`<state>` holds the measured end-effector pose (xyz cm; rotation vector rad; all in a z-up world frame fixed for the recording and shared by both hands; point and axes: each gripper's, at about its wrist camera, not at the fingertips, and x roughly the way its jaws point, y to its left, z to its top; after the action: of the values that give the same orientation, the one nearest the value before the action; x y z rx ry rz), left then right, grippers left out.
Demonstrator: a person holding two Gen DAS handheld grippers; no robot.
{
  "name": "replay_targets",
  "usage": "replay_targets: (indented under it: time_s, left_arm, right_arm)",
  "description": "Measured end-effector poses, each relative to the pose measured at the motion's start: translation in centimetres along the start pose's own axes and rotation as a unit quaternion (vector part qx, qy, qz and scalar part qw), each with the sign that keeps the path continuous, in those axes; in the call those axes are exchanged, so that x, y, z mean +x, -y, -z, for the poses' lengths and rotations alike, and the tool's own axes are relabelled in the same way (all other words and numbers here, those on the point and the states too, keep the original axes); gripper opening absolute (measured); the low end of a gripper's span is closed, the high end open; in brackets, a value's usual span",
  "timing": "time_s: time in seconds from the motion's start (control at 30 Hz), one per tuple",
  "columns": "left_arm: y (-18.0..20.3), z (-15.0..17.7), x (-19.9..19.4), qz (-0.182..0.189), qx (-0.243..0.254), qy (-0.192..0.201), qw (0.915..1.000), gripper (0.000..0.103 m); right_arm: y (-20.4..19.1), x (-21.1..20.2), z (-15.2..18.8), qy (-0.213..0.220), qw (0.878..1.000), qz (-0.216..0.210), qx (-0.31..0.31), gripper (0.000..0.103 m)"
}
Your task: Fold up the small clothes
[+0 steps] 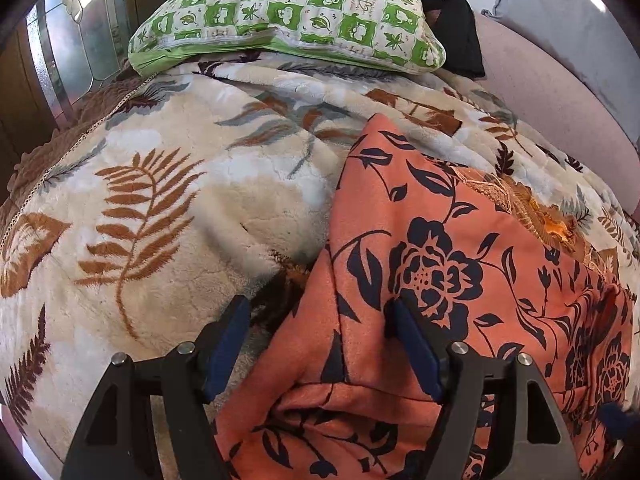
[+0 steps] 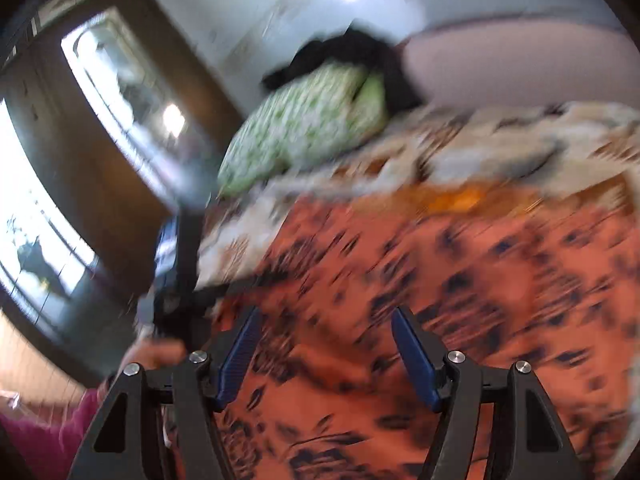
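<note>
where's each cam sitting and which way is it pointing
Left wrist: on the left claw, looking along its open fingers over the orange garment and blanket toward the pillow.
Right wrist: on the right claw, blurred, open fingers over the garment, facing the pillow; the left claw and the person's hand show at left.
Shared: garment, blanket, pillow.

Nothing legible from either of my wrist cameras. The green-checked pillow [image 1: 288, 16] carries small printed marks in its squares, too small to read. My right view is motion-blurred throughout.
</note>
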<state>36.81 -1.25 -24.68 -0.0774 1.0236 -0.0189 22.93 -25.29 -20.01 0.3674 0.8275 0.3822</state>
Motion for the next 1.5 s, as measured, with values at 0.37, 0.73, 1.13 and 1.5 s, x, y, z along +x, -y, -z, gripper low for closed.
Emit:
replay_targets:
  time_s: [0.37,0.73,1.13,1.5]
  left_arm:
    - [-0.7,-0.1,0.1,0.012,-0.002,-0.005,0.9999,0.075]
    - [0.0,0.0,0.0,-0.006,0.003,0.002,1.0000,0.075]
    - [-0.2,-0.2,-0.1,-0.002,0.001,-0.002,1.0000,0.075]
    - [4.5,-0.1,-4.5,-0.005,0.093,0.091,0.9915,0.075]
  right_arm:
    - [12.6,-9.2,-0.9,0.155,0.948,0.184,0.210,0.051]
    - [4.7,-1.4,-0.9,0.068,0.990,0.002,0.125,0.051]
    - [14.4,-8.9,0.1,0.164,0.911,0.280,0.256,0.051]
    - [10.9,-5.6,-1.0,0.111,0.964,0.154,0.188,0.053]
